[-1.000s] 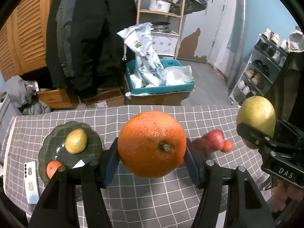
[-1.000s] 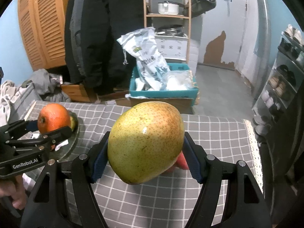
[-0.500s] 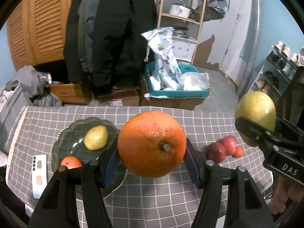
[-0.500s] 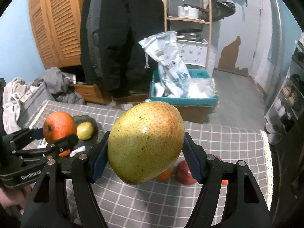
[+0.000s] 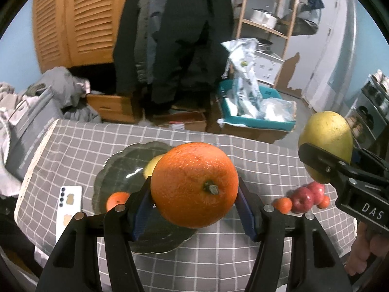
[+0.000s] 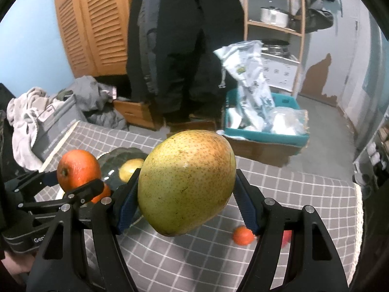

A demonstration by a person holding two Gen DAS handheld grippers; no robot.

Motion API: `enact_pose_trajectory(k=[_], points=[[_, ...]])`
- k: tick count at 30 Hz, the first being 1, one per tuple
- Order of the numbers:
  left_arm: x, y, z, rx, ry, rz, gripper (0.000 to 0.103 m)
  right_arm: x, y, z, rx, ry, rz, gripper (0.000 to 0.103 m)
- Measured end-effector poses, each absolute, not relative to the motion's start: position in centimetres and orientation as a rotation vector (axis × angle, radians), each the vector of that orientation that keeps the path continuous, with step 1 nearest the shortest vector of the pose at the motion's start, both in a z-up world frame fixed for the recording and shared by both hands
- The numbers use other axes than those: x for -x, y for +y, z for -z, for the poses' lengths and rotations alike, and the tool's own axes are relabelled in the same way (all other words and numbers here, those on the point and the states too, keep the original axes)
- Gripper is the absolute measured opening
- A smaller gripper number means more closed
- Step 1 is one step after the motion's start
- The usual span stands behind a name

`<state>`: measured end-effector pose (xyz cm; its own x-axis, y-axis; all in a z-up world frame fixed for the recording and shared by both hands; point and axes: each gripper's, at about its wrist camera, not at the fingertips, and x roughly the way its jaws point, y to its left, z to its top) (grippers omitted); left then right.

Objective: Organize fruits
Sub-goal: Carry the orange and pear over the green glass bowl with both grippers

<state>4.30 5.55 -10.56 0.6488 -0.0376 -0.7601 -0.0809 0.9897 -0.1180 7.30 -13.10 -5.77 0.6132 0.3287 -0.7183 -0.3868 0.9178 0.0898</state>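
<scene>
My left gripper [image 5: 194, 194] is shut on a large orange [image 5: 194, 185], held above the dark green plate [image 5: 116, 170] on the checked table. That plate carries a yellow-green fruit [image 5: 152, 166] and a small orange [image 5: 116, 200], both partly hidden. My right gripper [image 6: 186, 189] is shut on a speckled yellow-green pear [image 6: 186, 182], held over the table to the right of the plate. In the left wrist view the pear [image 5: 325, 143] and right gripper [image 5: 327, 163] show at the right edge. The right wrist view has the orange [image 6: 77, 168] in the left gripper [image 6: 79, 177] at its left.
Red apples [image 5: 307, 196] and small oranges [image 5: 282, 204] lie on the cloth right of the plate. A white phone [image 5: 68, 209] lies left of it. Behind the table are a teal crate [image 5: 255, 119] with bags, hanging coats, a wooden shelf and a heap of clothes.
Both grippers have swung leftward with their fruit. The plate has slid from the left of the left wrist view to just behind the orange; more of it shows in the right wrist view.
</scene>
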Motion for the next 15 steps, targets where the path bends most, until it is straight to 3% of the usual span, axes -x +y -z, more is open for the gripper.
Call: enact_pose_trajectory(k=[15], points=[[-5.1,11.1,16.3,0.206,0.989,-0.129,0.064,-9.9,-5.4,10.4,0.118,0.903,-0.519,0.071]])
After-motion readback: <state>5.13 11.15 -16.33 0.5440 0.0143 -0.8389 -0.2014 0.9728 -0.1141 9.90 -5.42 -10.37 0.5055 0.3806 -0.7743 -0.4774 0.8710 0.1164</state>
